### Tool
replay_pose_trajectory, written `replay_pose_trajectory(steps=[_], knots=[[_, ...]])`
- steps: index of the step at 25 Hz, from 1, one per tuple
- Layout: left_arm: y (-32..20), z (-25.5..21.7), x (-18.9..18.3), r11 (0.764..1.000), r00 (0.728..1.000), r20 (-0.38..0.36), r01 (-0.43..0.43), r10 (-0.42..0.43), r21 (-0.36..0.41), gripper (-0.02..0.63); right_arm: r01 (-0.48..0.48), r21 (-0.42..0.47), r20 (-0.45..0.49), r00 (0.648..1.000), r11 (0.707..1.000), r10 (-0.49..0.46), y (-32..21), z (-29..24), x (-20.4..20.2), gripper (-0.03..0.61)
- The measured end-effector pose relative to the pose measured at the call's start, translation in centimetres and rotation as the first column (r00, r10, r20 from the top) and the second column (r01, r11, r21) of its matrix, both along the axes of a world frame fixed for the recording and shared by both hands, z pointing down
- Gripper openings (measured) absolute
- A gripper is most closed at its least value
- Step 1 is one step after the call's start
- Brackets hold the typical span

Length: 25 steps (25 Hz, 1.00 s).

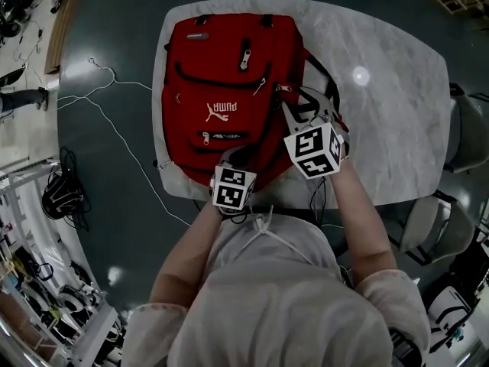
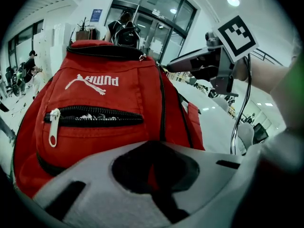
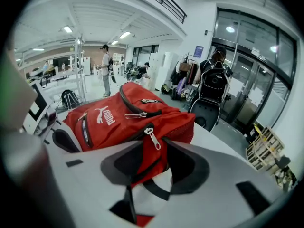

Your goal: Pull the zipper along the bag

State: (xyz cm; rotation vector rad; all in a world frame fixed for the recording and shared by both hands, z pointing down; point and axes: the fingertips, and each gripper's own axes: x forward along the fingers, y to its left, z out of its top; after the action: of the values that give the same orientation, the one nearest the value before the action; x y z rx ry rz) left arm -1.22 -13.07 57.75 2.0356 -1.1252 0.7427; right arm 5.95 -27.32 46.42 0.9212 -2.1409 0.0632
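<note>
While the left gripper (image 2: 152, 175) sits closed on a fold of red fabric at the near bottom edge of the backpack (image 1: 229, 90), the right gripper (image 3: 152, 163) stands wide open with nothing pinched. The metal zipper pull (image 3: 152, 137) hangs in the gap between its jaws, pads clear of it. Backpack lies front-up on the pale table (image 1: 397, 113), top away from the person, bottom toward them. Step in hand, as I judge it: lining up on that pull, the pulling itself not under way. Next move calls for shutting the right jaws square on the small tab, then drawing it along the dark zipper track (image 3: 135, 115) with the left grip as anchor so the cloth stays taut. Tab looks thin and loose, apt to swing aside. Bag looks soft and well filled: red cloth, black zipper lines. A front pocket zipper (image 2: 92, 115) runs across it, its white pull (image 2: 53, 127) at the left end in the left gripper view, and a white logo (image 2: 92, 82) sits above.
</note>
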Motion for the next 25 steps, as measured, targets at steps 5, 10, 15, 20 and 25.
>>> replay_pose_trajectory(steps=[5, 10, 15, 20, 25], knots=[[-0.9, -4.2, -1.1, 0.991, 0.999, -0.027, 0.045, -0.042, 0.125, 0.020, -0.117, 0.021, 0.111, 0.987, 0.993, 0.114, 2.1, -2.8, 0.3, 0.121], [-3.4, -11.8, -1.9, 0.940, 1.000, -0.022, 0.015, -0.008, 0.342, 0.020, -0.307, 0.014, 0.261, 0.920, 0.952, 0.292, 4.1, -5.9, -0.2, 0.040], [-5.0, -19.7, -3.4, 0.861, 0.998, -0.066, 0.036, -0.002, 0.507, 0.020, -0.407, -0.026, 0.389, 0.837, 0.913, 0.384, 5.6, -9.2, -1.4, 0.031], [-5.0, -26.0, -6.3, 0.784, 0.993, -0.120, 0.090, -0.020, 0.615, 0.020, -0.421, 0.041, 0.480, 0.804, 0.906, 0.351, 7.5, -12.8, -3.1, 0.031], [-4.4, -31.3, -8.1, 0.685, 0.993, -0.116, 0.090, -0.009, 0.723, 0.020, -0.452, 0.119, 0.522, 0.786, 0.884, 0.332, 9.0, -15.3, -3.7, 0.031]])
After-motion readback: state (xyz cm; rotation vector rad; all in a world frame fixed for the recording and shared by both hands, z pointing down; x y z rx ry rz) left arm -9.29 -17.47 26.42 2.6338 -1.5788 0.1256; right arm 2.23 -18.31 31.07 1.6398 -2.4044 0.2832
